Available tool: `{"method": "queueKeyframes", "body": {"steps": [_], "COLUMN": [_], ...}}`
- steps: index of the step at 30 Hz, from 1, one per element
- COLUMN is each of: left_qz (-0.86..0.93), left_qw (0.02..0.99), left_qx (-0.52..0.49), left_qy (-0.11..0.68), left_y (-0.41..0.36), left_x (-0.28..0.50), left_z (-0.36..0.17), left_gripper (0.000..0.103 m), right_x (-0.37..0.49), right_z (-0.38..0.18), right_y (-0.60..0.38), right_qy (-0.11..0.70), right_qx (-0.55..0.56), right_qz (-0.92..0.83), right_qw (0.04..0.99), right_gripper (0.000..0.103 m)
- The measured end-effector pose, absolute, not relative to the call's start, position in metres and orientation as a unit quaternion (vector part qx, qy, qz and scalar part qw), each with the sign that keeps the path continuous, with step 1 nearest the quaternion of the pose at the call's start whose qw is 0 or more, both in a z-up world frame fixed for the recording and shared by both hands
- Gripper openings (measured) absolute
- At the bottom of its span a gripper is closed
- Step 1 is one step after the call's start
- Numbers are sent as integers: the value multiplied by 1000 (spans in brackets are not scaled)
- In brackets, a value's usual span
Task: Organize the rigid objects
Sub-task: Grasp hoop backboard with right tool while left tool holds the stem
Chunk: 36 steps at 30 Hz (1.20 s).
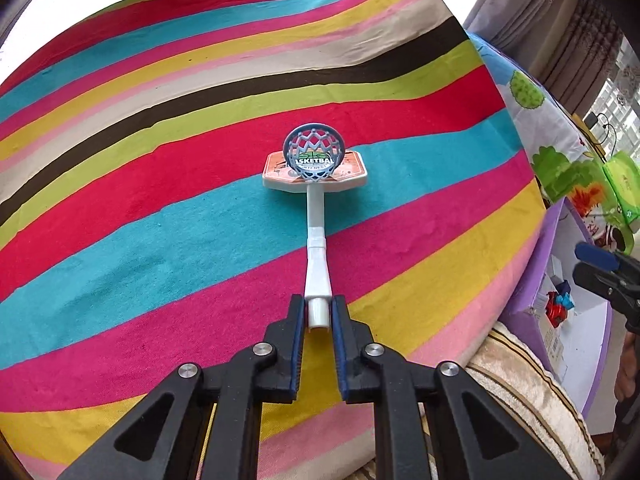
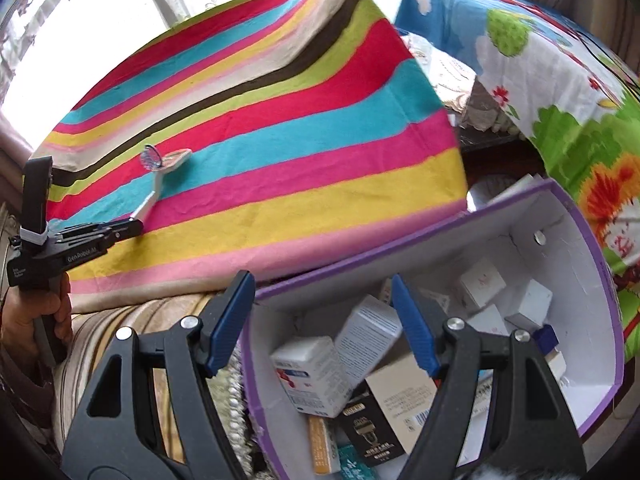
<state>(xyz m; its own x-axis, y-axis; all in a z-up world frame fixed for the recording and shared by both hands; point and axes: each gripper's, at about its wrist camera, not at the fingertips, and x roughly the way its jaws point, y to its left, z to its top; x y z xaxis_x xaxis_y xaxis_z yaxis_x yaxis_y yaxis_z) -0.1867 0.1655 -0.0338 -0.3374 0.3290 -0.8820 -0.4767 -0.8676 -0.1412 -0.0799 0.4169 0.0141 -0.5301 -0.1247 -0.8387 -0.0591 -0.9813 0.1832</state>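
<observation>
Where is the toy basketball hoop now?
The toy basketball hoop lies mid-frame on the striped cloth, its pole end clamped in the left hand-held gripper.

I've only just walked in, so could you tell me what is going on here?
A person is tidying toys with two handheld grippers. The left gripper is shut on the pole end of a toy basketball hoop lying on the striped blanket. The right gripper hangs open over the purple box of small cartons.

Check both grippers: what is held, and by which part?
Left gripper: shut on the toy basketball hoop, at its pole's bottom end. Right gripper: open, holding nothing.
</observation>
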Motion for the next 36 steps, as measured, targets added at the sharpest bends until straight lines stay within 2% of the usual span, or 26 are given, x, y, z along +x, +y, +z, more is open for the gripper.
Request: {"method": "queueKeyframes", "body": {"steps": [2, 4, 10, 13, 22, 24, 25, 27, 29, 30, 36], "left_qz": [813, 811, 812, 810, 793, 794, 794, 794, 793, 793, 796], "left_qw": [256, 264, 274, 281, 325, 322, 323, 328, 329, 330, 343], "left_qx": [-517, -517, -510, -508, -496, -493, -490, -487, -484, -483, -477], "left_qy": [76, 78, 79, 85, 141, 154, 157, 160, 167, 169, 147], "left_y": [168, 167, 168, 169, 182, 185, 186, 189, 191, 192, 185], "left_x": [-184, -181, -181, -182, -156, -151, -150, -147, -145, -144, -133], "left_z": [-34, -34, -36, -38, -33, -33, -31, -28, -26, -24, -8], "left_gripper": [14, 14, 14, 14, 14, 14, 14, 14, 14, 14, 14], "right_x": [-98, -119, -176, -191, -201, -202, -203, -201, -197, -196, -179], "right_z": [15, 12, 3, 0, -11, -15, -19, -19, -16, -14, -8], "right_y": [393, 368, 302, 286, 289, 294, 298, 302, 302, 302, 311], "right_qy": [-73, -46, 43, 44, 17, 1, -8, -20, -22, -23, -37], "right_qx": [477, 476, 468, 459, 466, 473, 483, 479, 478, 480, 471], "right_qz": [-874, -873, -864, -860, -852, -849, -844, -842, -839, -837, -842], "right_qw": [55, 97, 183, 218, 237, 236, 235, 247, 259, 263, 262], "right_gripper": [82, 85, 85, 85, 84, 66, 54, 48, 34, 31, 29]}}
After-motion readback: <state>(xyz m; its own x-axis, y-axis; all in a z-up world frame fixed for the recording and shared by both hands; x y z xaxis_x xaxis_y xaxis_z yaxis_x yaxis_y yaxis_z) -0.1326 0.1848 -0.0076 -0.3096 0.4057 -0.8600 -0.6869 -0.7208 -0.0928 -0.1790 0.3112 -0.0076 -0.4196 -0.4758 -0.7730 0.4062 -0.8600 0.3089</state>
